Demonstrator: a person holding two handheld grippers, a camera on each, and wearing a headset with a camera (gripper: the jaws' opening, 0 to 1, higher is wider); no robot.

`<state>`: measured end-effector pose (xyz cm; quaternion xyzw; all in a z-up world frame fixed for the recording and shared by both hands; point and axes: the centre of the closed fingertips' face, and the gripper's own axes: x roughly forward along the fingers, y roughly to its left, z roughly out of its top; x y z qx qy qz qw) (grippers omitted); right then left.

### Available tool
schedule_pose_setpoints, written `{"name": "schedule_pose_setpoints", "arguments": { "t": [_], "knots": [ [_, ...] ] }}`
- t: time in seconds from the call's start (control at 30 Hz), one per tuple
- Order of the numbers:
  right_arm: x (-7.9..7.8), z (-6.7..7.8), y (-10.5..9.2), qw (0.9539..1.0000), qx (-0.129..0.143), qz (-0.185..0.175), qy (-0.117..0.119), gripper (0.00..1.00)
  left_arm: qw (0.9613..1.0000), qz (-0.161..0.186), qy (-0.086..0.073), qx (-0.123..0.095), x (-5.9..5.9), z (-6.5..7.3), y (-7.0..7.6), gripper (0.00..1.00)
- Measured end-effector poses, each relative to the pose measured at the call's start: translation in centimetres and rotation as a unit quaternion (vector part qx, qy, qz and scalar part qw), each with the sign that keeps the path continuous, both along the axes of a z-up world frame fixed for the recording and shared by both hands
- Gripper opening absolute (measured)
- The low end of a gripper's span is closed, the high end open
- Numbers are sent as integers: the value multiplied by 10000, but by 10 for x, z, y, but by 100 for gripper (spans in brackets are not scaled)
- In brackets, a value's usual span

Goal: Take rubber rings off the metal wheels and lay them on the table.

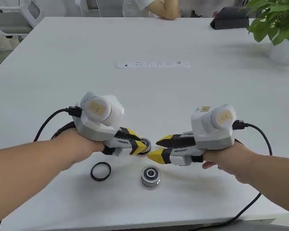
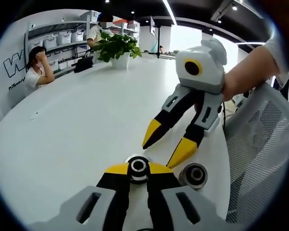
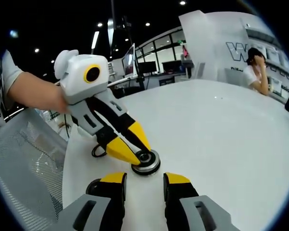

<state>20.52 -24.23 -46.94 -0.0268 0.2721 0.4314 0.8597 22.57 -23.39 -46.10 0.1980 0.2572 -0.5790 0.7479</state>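
My left gripper (image 1: 138,145) is shut on a small metal wheel (image 1: 145,145) and holds it just above the table; in the left gripper view the yellow tips (image 2: 116,169) clamp the wheel (image 2: 138,165) from both sides. A dark band runs round that wheel's rim (image 3: 151,167). My right gripper (image 1: 156,148) stands open, its tips a short way from the held wheel, nothing between them. A second metal wheel (image 1: 150,175) lies on the table below both grippers. A loose black rubber ring (image 1: 101,171) lies flat to its left.
The white table (image 1: 144,91) stretches away in front, with a white power strip (image 1: 153,64) at its middle. A potted plant (image 1: 274,21) and a dark case (image 1: 229,21) stand at the far right, a person's arm (image 1: 158,7) at the far edge. Black cables (image 1: 48,120) trail from both grippers.
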Motion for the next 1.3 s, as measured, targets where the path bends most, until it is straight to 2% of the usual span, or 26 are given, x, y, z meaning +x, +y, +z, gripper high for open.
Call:
{"name": "schedule_pose_setpoints", "arguments": {
  "t": [0.07,0.3,0.47,0.73,0.8,1.3],
  "knots": [
    [0,0,0,10000,-10,-6,-10,28,9998,-41,-176,66,0,-1,0,7],
    [3,-1,5,10000,-73,0,-35,28,9998,77,-138,-88,0,0,0,7],
    [6,-2,11,9998,-194,66,-68,28,9998,148,-143,-66,0,-1,0,7],
    [14,-6,19,9990,-407,-22,-188,27,9997,181,-151,-43,-1,-1,0,7],
    [13,-9,18,9984,-525,-23,-185,26,9997,183,-164,-39,-1,-1,0,7],
    [11,-8,11,9986,-487,-62,-198,20,9996,198,-190,-42,-1,0,0,7]
  ]
}}
